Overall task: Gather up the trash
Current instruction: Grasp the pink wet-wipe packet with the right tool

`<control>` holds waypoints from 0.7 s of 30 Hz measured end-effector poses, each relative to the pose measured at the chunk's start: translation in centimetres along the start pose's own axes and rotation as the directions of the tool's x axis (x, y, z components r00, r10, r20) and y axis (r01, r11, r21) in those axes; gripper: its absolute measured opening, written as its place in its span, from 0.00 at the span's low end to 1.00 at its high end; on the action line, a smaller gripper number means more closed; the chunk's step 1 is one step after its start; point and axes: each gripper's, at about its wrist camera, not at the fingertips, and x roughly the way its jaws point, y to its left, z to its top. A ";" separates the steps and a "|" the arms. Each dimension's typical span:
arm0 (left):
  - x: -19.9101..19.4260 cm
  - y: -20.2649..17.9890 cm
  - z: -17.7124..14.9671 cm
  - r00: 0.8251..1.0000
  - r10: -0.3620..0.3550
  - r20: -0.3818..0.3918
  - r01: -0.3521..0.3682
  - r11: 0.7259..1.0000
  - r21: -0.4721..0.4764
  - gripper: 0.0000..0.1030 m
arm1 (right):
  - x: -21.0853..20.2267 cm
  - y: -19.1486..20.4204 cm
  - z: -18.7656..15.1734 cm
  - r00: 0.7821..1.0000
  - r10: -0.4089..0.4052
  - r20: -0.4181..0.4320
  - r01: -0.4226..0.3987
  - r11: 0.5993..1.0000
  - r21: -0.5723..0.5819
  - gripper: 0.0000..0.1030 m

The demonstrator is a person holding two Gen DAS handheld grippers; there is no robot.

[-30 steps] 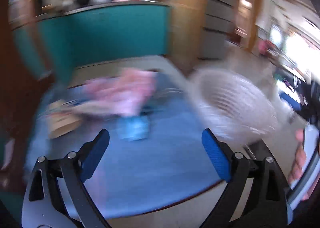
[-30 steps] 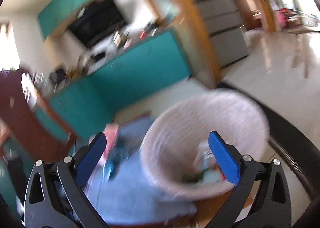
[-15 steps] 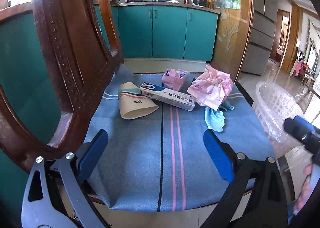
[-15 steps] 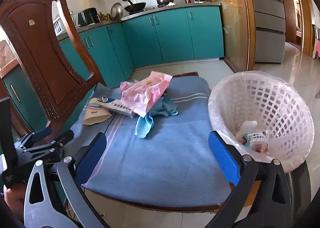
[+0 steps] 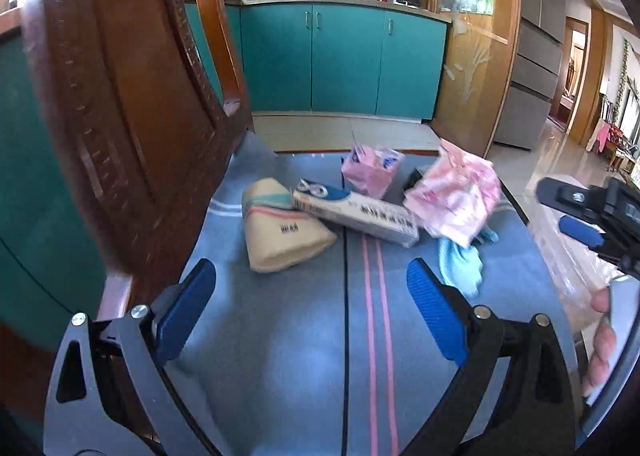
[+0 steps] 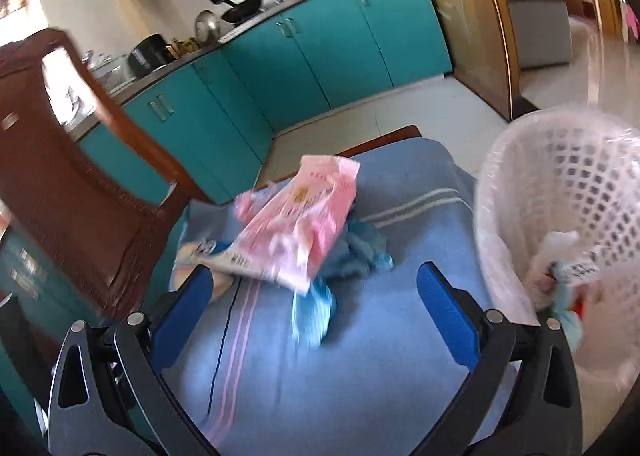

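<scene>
Holding both my left gripper [image 5: 311,310] and right gripper [image 6: 314,316] spread and empty over the blue cloth [image 5: 280,356]; trash (cup [image 5: 280,236], box [image 5: 356,218], pink wrapper [image 6: 304,224]) clusters toward its far edge, basket [image 6: 568,192] beside its right edge.

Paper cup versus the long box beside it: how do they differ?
The paper cup is beige, tapered and crushed; the long box is white and blue, rectangular and keeps its shape. The cup lies nearer the left gripper; the box reaches behind it to the pink wrapper. Both lie on the blue cloth.
</scene>
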 end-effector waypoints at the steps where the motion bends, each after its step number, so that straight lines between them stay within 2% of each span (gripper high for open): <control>1: 1.2 0.2 0.6 1.000 -0.004 -0.016 0.004 1.000 -0.016 0.93 | 1.0 -0.2 0.4 1.000 0.004 -0.013 -0.004 1.000 0.019 0.97; 5: 4.0 0.3 2.1 0.999 -0.033 -0.041 0.031 0.998 -0.062 0.93 | 5.1 -1.2 1.6 0.998 0.023 -0.054 -0.018 0.995 0.101 0.93; 8: 5.0 -0.4 2.1 0.999 -0.024 -0.030 0.023 0.999 -0.023 0.93 | 7.3 -1.5 1.6 0.991 0.093 -0.093 -0.078 0.984 0.159 0.83; 9: 5.4 -0.6 2.0 0.999 -0.021 -0.038 0.020 1.000 -0.012 0.93 | 8.0 -1.6 1.6 0.988 0.115 -0.104 -0.097 0.980 0.172 0.75; 10: 5.7 -0.7 2.0 0.999 -0.025 -0.046 0.024 1.000 -0.011 0.93 | 8.3 -1.7 1.6 0.986 0.120 -0.112 -0.099 0.980 0.171 0.61; 11: 6.1 -0.7 1.8 0.998 -0.032 -0.059 0.032 0.999 -0.015 0.93 | 8.4 -1.7 1.6 0.986 0.125 -0.113 -0.106 0.981 0.161 0.54; 12: 6.3 -0.6 1.7 0.997 -0.030 -0.065 0.029 0.999 -0.015 0.93 | 8.1 -1.8 1.6 0.986 0.129 -0.109 -0.112 0.983 0.148 0.41; 13: 6.5 -0.6 1.6 0.997 -0.026 -0.067 0.026 1.000 -0.012 0.93 | 7.8 -1.9 1.7 0.985 0.134 -0.104 -0.118 0.982 0.148 0.33; 15: 6.8 -0.5 1.4 0.997 -0.002 -0.072 0.002 1.000 0.000 0.93 | 6.4 -2.1 2.0 0.984 0.160 -0.077 -0.146 0.977 0.156 0.25; 21: 7.6 -0.7 1.2 0.995 0.041 -0.091 -0.036 0.998 0.054 0.93 | 1.7 -2.8 2.4 0.975 0.223 0.008 -0.221 0.959 0.176 0.24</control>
